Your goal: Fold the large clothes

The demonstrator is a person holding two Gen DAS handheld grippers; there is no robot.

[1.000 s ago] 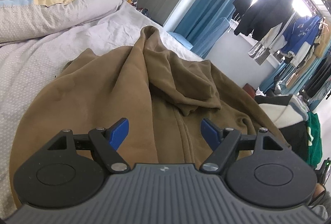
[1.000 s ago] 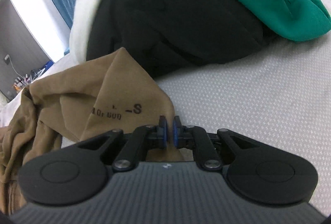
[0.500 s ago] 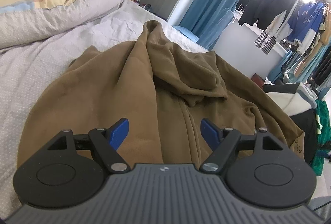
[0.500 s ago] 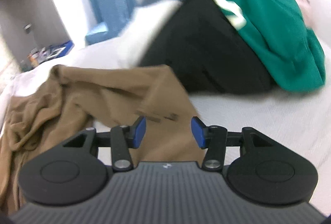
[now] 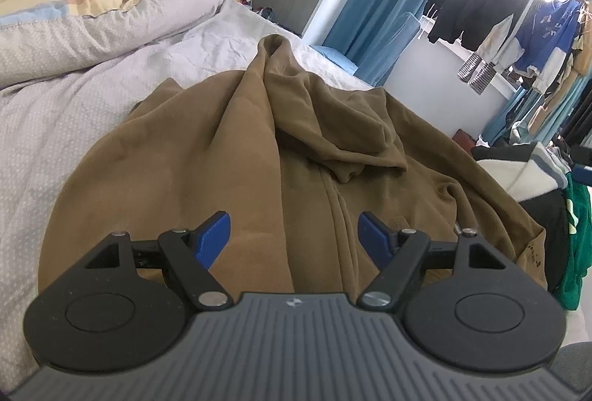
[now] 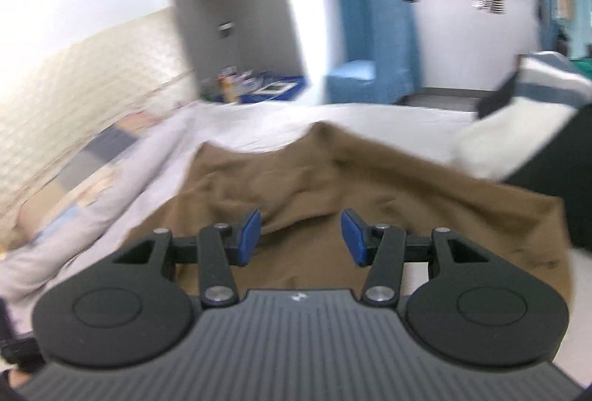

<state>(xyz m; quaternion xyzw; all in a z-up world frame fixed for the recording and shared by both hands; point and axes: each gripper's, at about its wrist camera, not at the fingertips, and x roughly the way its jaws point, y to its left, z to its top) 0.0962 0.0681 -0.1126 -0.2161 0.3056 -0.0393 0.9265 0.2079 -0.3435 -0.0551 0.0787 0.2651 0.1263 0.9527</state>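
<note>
Brown hoodie [image 5: 229, 156] lies free beneath both hand-held grippers, left [image 5: 294, 238] and right [image 6: 300, 234], jaws apart.

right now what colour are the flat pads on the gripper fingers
Blue, on both the left gripper and right gripper; sharpest in the left wrist view.

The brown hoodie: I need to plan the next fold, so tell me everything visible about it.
The brown hoodie is soft, fleecy-looking fabric, spread rumpled on the pale bed sheet. Its hood is bunched in the middle above a front zipper seam; small dark print marks one corner. A pile of other clothes lies against its far side. Neither hand-held gripper holds it.
</note>
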